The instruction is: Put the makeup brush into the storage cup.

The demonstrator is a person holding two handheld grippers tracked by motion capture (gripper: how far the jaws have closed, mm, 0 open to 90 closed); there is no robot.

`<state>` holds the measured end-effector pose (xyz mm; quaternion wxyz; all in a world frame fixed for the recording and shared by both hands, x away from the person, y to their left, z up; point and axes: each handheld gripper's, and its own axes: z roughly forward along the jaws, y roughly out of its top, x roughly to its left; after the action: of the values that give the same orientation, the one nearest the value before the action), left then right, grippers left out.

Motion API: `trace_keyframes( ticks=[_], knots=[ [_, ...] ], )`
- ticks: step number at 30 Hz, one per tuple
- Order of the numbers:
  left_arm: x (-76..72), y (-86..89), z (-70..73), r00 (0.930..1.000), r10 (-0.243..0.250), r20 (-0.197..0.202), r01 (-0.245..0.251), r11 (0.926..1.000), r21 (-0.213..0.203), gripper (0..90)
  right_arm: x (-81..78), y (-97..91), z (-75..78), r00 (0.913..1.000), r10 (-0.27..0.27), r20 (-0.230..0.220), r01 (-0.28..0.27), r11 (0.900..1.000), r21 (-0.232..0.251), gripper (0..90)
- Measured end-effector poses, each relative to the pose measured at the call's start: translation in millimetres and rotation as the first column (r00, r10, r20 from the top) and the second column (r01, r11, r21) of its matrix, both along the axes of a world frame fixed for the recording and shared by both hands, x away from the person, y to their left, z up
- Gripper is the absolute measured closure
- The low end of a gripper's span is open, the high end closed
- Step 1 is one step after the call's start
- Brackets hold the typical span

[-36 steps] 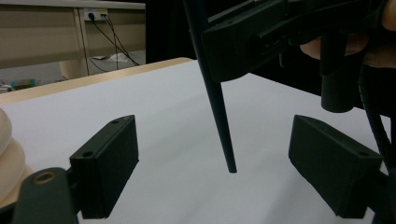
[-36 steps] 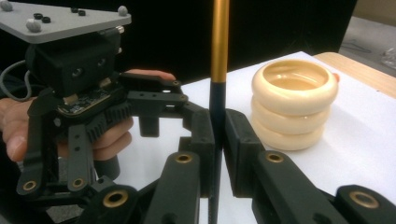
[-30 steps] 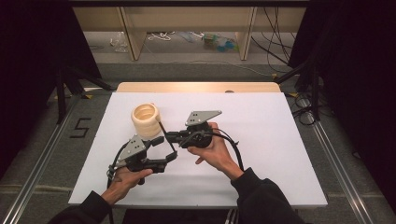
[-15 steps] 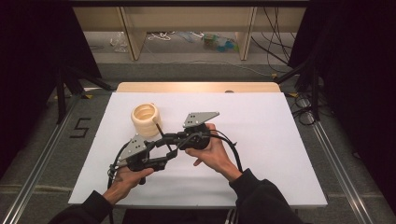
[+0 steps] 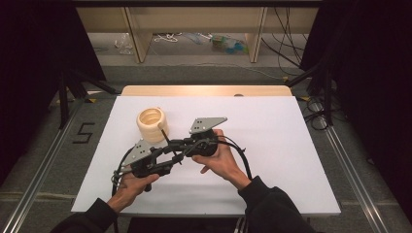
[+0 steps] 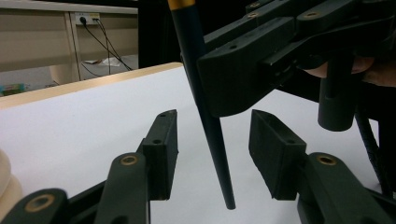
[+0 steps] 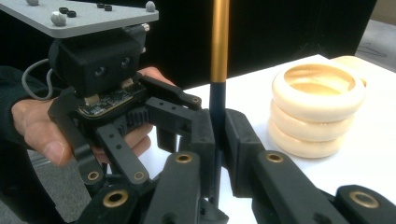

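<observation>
White table (image 5: 291,145) under both hands, dark curtains at the sides, shelving and loose cables on the floor beyond.

Nearest the person: left gripper (image 5: 170,159) held low over the table, jaws partly apart and just been closing, with the rod (image 6: 212,130) standing between them. Pads (image 6: 161,149) short of the rod on both sides, a gap showing at each; rod's dark pointed tip hanging just above the table, between and slightly ahead of those pads.

Just beyond and to the right: right gripper (image 7: 218,135) clamped on the rod, pads tight against its dark shaft, grip sitting above the left jaws. Rod nearly upright through that grip, gold upper section (image 7: 219,37) rising out of the top of the right gripper view. Grey plate (image 5: 206,124) on top of the right gripper, cable looping back toward the sleeve.

Farther off, past the left gripper and to the left of the right one: stack of pale wooden rings (image 5: 152,124), three high in the right gripper view, resting on the table, apart from both grippers and from the rod.
</observation>
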<state>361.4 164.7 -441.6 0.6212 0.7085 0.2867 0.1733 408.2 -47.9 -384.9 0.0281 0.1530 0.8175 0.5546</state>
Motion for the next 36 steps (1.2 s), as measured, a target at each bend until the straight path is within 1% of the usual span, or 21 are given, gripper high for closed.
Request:
trace_keyframes(
  ticks=[3, 7, 11, 17, 19, 27, 29, 34, 36],
  knots=[
    [-0.2, -0.1, 0.1, 1.0000, -0.004, -0.008, 0.004, 0.9999, -0.012, 54.8, 0.1, -0.2, 0.0, 1.0000, 0.001, 0.004, -0.001, 1.0000, 0.001, 83.3],
    [-0.3, -0.1, -0.2, 0.9999, -0.008, -0.009, 0.007, 0.9999, -0.011, 57.6, -0.2, -0.1, -0.1, 1.0000, -0.001, -0.003, 0.001, 1.0000, 0.002, 83.3],
    [-0.1, 0.2, -0.1, 1.0000, -0.006, -0.004, 0.006, 1.0000, -0.006, 60.1, 0.0, -0.1, -0.2, 1.0000, 0.001, 0.005, -0.001, 1.0000, -0.001, 83.3],
    [-0.5, 0.3, 0.1, 0.9998, -0.015, -0.012, 0.014, 0.9998, -0.015, 63.1, -0.4, 0.2, -0.2, 1.0000, 0.003, 0.007, -0.003, 1.0000, 0.000, 83.3],
    [-0.2, 0.7, 0.3, 0.9999, -0.016, -0.007, 0.015, 0.9998, -0.013, 64.6, -0.4, 0.3, 0.1, 0.9999, 0.003, 0.012, -0.003, 1.0000, 0.002, 83.3],
    [-0.1, 0.8, 0.4, 0.9998, -0.017, -0.010, 0.017, 0.9998, -0.014, 66.7, -0.9, 0.1, 0.3, 1.0000, 0.003, 0.005, -0.003, 1.0000, -0.003, 83.3],
    [-0.3, 0.9, 0.4, 0.9998, -0.018, -0.012, 0.018, 0.9997, -0.015, 67.8, -0.2, 0.1, -0.1, 0.9999, 0.003, 0.015, -0.003, 1.0000, 0.001, 83.3],
    [0.4, 1.5, 0.7, 0.9997, -0.024, -0.007, 0.023, 0.9996, -0.017, 71.2, -1.1, 0.2, 0.4, 1.0000, 0.004, 0.008, -0.004, 1.0000, 0.001, 83.3],
    [-0.4, 1.0, 0.8, 0.9995, -0.023, -0.019, 0.023, 0.9993, -0.030, 72.0, -1.4, 0.2, 0.6, 0.9999, 0.004, 0.010, -0.004, 1.0000, -0.001, 83.3]
  ],
)
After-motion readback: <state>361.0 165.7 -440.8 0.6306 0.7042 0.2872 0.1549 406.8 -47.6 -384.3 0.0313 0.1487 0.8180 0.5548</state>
